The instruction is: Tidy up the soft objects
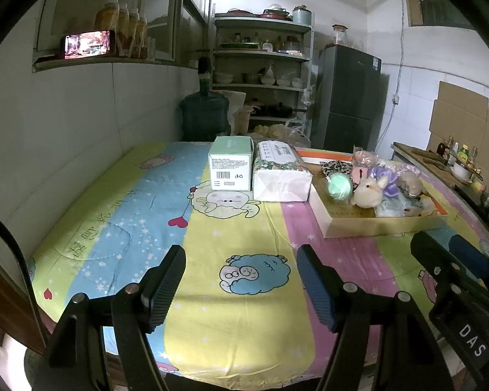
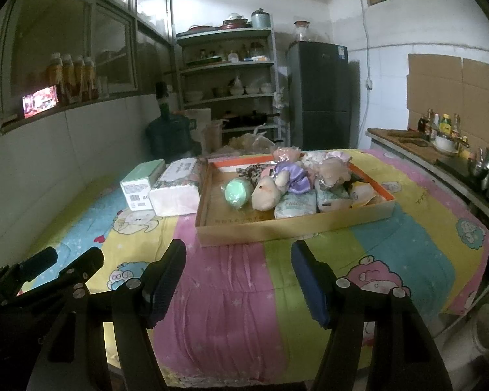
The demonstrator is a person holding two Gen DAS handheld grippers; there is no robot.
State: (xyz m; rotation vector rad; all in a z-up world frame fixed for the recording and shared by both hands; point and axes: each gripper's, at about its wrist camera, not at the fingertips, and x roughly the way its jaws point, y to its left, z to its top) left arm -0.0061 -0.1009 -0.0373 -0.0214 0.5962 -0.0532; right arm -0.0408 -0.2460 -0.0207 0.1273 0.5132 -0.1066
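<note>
A shallow cardboard tray (image 2: pixel 277 228) (image 1: pixel 375 226) sits on the cartoon-print tablecloth, holding several soft items: a green ball (image 2: pixel 237 193) (image 1: pixel 339 186), a cream plush animal (image 2: pixel 266 195) (image 1: pixel 370 192), a purple satin scrunchie (image 2: pixel 293 176), tissue packs (image 2: pixel 295 207). Left of the tray stand a mint-green box (image 1: pixel 229 167) (image 2: pixel 140 184) and a wrapped tissue pack (image 1: pixel 282 176) (image 2: pixel 177 190). My left gripper (image 1: pixel 241 280) hovers open over the cloth, nothing between its fingers. My right gripper (image 2: pixel 239 277) is open too, short of the tray. Each gripper shows at the edge of the other's view.
Behind the table are a water jug (image 1: pixel 203 115), metal shelves of dishes (image 1: pixel 260 75) and a dark fridge (image 1: pixel 348 97). A counter with bottles and a bowl (image 2: pixel 440 143) runs along the right. A lit phone (image 1: pixel 88 44) rests on the wall ledge.
</note>
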